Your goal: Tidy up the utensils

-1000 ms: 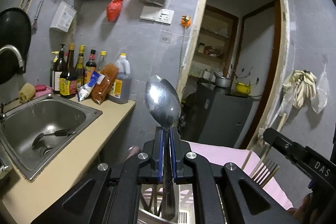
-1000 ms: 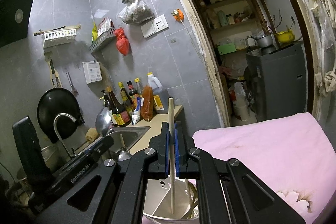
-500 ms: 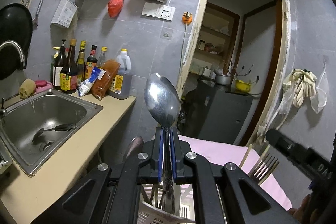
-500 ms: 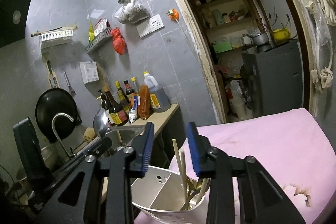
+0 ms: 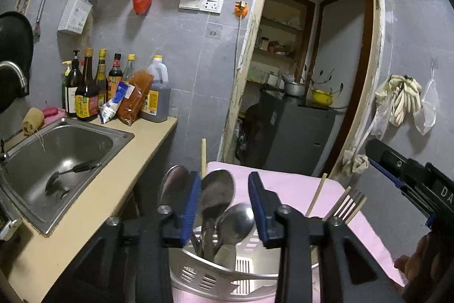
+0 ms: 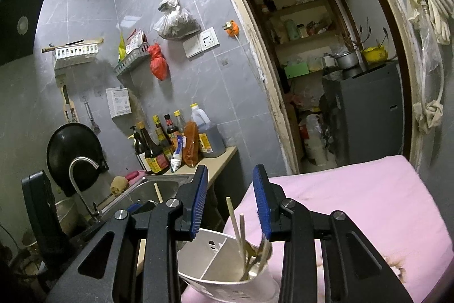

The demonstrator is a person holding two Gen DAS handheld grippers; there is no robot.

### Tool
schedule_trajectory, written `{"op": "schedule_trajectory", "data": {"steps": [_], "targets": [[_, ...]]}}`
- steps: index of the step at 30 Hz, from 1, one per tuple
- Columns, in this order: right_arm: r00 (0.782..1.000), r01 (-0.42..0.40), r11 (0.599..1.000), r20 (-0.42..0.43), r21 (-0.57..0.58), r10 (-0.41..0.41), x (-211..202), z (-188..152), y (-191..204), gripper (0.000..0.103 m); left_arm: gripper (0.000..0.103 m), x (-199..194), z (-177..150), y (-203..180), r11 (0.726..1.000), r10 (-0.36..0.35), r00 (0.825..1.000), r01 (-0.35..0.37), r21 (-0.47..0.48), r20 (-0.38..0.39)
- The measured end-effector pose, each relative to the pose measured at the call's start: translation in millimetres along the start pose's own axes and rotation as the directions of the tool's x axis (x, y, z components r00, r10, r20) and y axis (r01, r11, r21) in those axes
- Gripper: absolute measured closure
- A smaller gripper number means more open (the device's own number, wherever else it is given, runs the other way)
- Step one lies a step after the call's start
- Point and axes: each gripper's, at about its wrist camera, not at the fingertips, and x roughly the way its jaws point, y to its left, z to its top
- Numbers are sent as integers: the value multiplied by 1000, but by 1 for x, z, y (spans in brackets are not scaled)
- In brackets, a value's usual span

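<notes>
A white divided utensil holder (image 5: 227,279) stands on the pink-covered table (image 5: 286,186). Several metal spoons (image 5: 217,196) stand bowl-up in its near compartment, right below my open left gripper (image 5: 225,186). Forks (image 5: 347,205) and chopsticks (image 5: 316,196) stand in its other compartment. In the right wrist view the holder (image 6: 227,266) sits below my open, empty right gripper (image 6: 229,189), with chopsticks (image 6: 235,223) leaning inside it. The right gripper's body shows at the right of the left wrist view (image 5: 408,175).
A steel sink (image 5: 54,155) with a ladle in it is set in the beige counter (image 5: 93,206) on the left. Sauce bottles (image 5: 93,93) line the tiled wall. An open doorway (image 5: 300,93) with a grey cabinet lies behind the table.
My left gripper opened and let go of the spoon, which now stands in the holder with the others. My right gripper opened earlier, dropping its chopstick into the holder, and stays open.
</notes>
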Motion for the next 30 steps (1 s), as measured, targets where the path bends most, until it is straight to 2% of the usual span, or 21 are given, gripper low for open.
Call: {"op": "schedule_trajectory", "data": {"steps": [2,5,7,11,15,18,21,25,27,30], "targets": [[1000,15,1000,-2,-9,-15,-7,3,-1,74,69,-3,3,0,1000,-1,1000,1,-4,-6],[999,46,999,-2,-21,-46,-19,8,-1,66,66,-8,7,-1,1000,-8,1000,8,3,-2],[998,67,997,-2,-26,-67,-28,10,-3,65,57,-15,9,-3,1000,-20,1000,20,5,0],[995,103,994,-7,-37,-103,-45,14,-4,65,50,-26,15,-9,999,-43,999,43,8,-15],[990,142,989,-8,-43,-143,-64,18,-4,54,36,-39,18,-18,997,-73,997,74,24,-36],[985,170,984,-7,-49,-171,-80,20,-3,52,24,-48,19,-23,993,-111,992,113,26,-58],[978,208,977,-9,-53,-208,-96,20,-2,39,14,-58,19,-26,989,-145,986,147,27,-82],[966,256,965,-8,-61,-257,-121,20,0,27,3,-73,17,-33,983,-173,980,179,51,-99],[960,277,958,-12,-68,-278,-133,19,2,22,3,-82,15,-36,981,-175,979,183,71,-103],[951,307,948,-19,-79,-309,-149,20,2,6,3,-95,14,-40,979,-176,978,185,83,-108]]}}
